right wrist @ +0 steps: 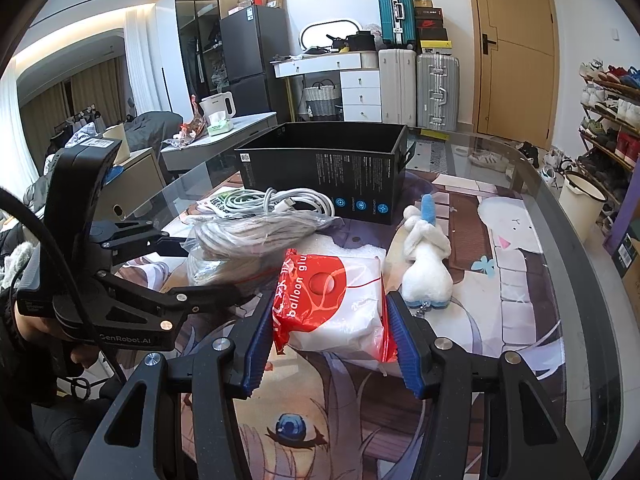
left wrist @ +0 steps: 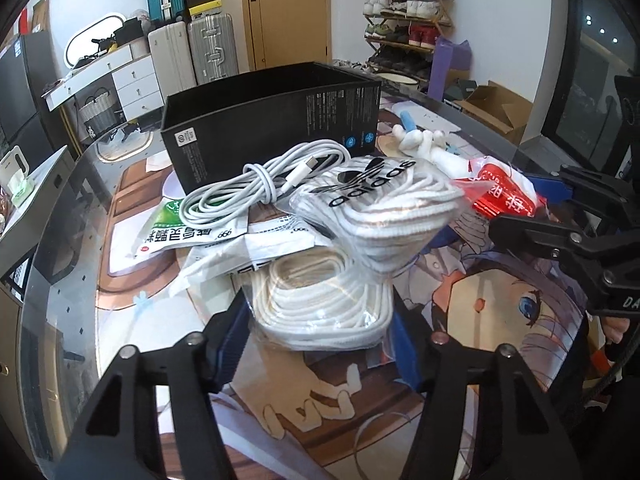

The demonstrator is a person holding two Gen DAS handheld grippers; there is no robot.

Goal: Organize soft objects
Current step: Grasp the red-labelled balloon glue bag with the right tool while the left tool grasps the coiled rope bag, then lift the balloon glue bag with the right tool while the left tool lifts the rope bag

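My left gripper (left wrist: 320, 344) is closed on a clear bag of white laces (left wrist: 320, 304), its blue pads pressing both sides. A second lace bag marked adidas (left wrist: 380, 208) lies just beyond. A coiled white cable (left wrist: 264, 184) rests on flat packets (left wrist: 192, 232) before the open black box (left wrist: 272, 124). My right gripper (right wrist: 330, 340) is closed on a red and white balloon glue bag (right wrist: 332, 304), also seen in the left wrist view (left wrist: 500, 192). A white plush toy (right wrist: 426, 256) lies right of it.
The glass table (right wrist: 560, 232) carries an anime-print mat. Its curved edge runs along the right. Suitcases (right wrist: 436, 92), a white dresser (right wrist: 356, 92) and a shoe rack (right wrist: 612, 120) stand beyond the table. A white bucket (right wrist: 580, 204) sits on the floor.
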